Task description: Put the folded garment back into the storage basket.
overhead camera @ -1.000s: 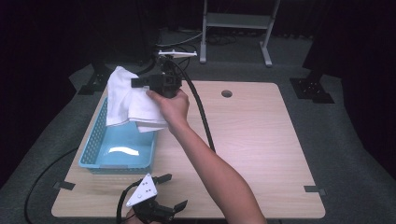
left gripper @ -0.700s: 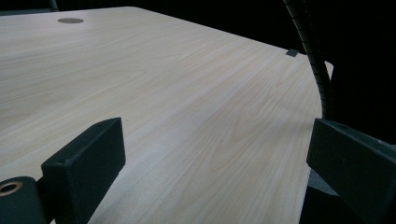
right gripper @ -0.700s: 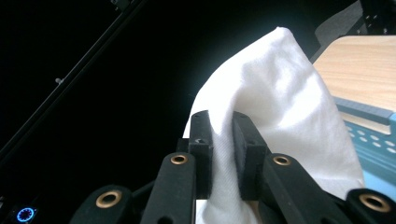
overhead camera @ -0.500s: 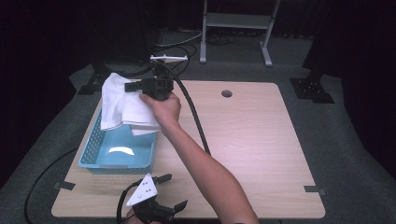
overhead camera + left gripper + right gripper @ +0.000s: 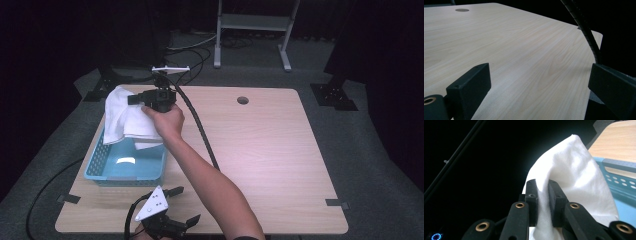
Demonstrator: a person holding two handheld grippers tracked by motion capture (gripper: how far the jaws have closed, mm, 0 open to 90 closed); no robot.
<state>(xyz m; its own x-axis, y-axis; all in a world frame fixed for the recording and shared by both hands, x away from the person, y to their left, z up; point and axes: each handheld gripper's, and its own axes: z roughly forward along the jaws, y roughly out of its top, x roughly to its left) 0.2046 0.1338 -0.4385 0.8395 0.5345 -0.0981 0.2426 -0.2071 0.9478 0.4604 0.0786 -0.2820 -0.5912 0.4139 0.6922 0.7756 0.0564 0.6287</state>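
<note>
Dark floor surrounds your pale wooden worktop [image 5: 260, 150]. Your right tongs [image 5: 542, 195] are clamped tight on a fold of the white crumpled cloth [image 5: 122, 117], which hangs over the far end of the light blue perforated plastic basket [image 5: 107, 165] at the worktop's left side. Your left tongs [image 5: 172, 207] rest at the near edge, jaws wide apart, gripping nothing.

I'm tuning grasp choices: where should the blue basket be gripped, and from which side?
Grip the blue basket by its near rim wall, coming down from above: the rim is thin and bare there, while the white cloth drapes over the far end.
</note>
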